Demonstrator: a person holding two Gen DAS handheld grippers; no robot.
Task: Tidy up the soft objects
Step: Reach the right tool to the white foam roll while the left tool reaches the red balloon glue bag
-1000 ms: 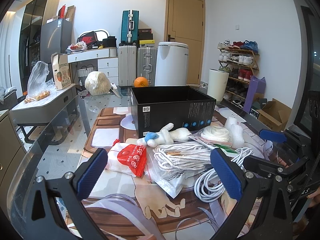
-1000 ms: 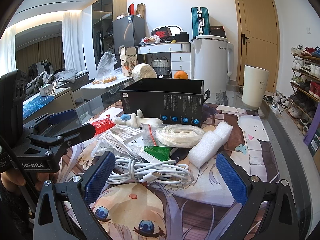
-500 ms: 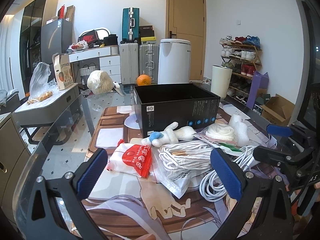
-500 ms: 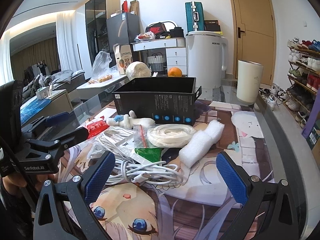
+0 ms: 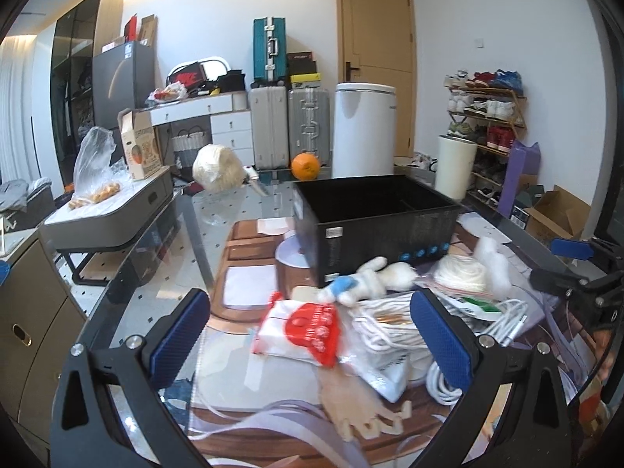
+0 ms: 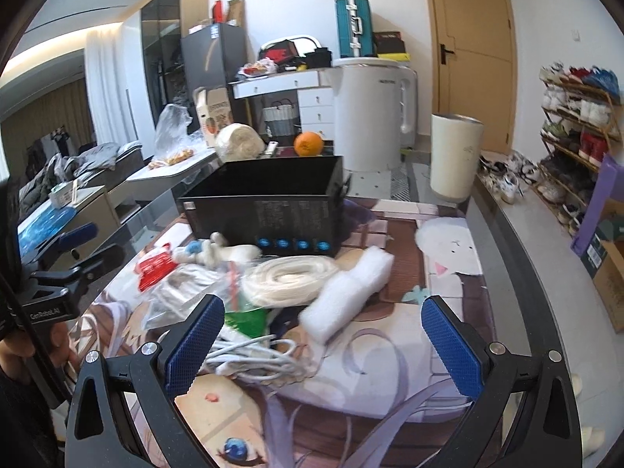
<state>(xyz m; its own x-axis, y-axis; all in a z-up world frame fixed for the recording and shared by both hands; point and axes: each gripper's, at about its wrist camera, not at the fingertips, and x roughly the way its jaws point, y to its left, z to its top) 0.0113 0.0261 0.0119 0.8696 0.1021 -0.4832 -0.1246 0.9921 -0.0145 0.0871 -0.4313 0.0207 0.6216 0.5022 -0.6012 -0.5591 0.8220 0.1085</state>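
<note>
A pile of soft objects lies in front of an open black box (image 5: 374, 218) (image 6: 265, 210) on the printed mat. It holds a white plush toy with a blue head (image 5: 366, 279) (image 6: 218, 251), a red-and-white tissue pack (image 5: 304, 325) (image 6: 154, 267), a bagged white cord coil (image 5: 386, 323), a bagged rope coil (image 6: 292, 279) (image 5: 462, 275), a white foam roll (image 6: 347, 296) and a loose white cable (image 6: 253, 355) (image 5: 503, 321). My left gripper (image 5: 308, 347) is open and empty, near the tissue pack. My right gripper (image 6: 319, 345) is open and empty, near the cable and foam roll.
An orange (image 5: 305, 165) and a bagged round bundle (image 5: 216, 173) sit on the glass table behind the box. A side table (image 5: 113, 218) stands left. Suitcases (image 5: 288, 124), a white bin (image 5: 364, 128) and a shoe rack (image 5: 487, 117) line the back and right.
Both grippers have moved forward and a little lower toward the pile, and both views have shifted right. Both stay open. Nothing has been picked up.
</note>
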